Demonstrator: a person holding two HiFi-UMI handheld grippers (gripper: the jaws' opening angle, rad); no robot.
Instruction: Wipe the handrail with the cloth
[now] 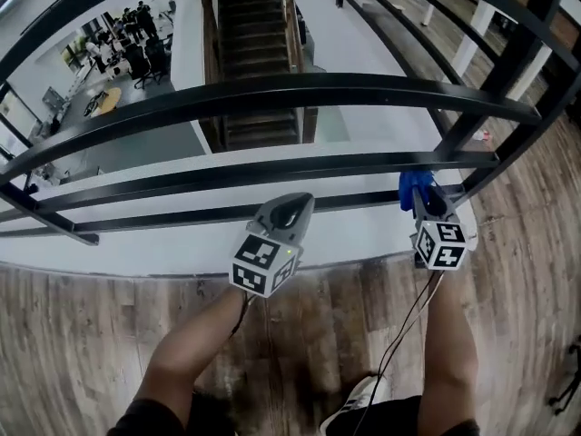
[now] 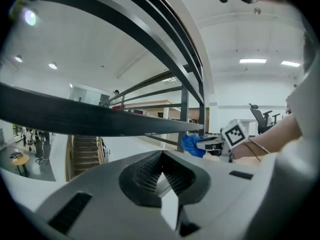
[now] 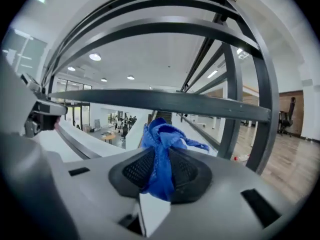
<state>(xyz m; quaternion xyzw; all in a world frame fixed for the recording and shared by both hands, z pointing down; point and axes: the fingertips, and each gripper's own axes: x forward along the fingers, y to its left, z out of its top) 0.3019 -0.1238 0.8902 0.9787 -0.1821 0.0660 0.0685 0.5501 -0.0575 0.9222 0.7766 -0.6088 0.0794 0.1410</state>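
Behind the black handrail (image 1: 300,94) of a mezzanine, a person is standing on the wooden floor (image 1: 91,334) with a gripper in each hand. Below the handrail and left of its middle, the left gripper (image 1: 289,209) is hanging idle, its jaws pressed together on nothing, seemingly being kept clear so the other hand can do the wiping. Further right below the handrail, the right gripper (image 1: 422,203) is reaching forward with its jaws clamping the blue cloth (image 1: 410,189) by the middle, leaving a loose bunch sticking out in front as the wiping face. That bunch is sitting just under one of the lower bars (image 3: 165,101); whether it is touching the metal cannot be told. Right of the cloth, the upright post (image 1: 481,107) carrying the handrail is standing near, suggesting the wipe is starting from this end. By this judgement, the handrail itself is not yet being wiped.
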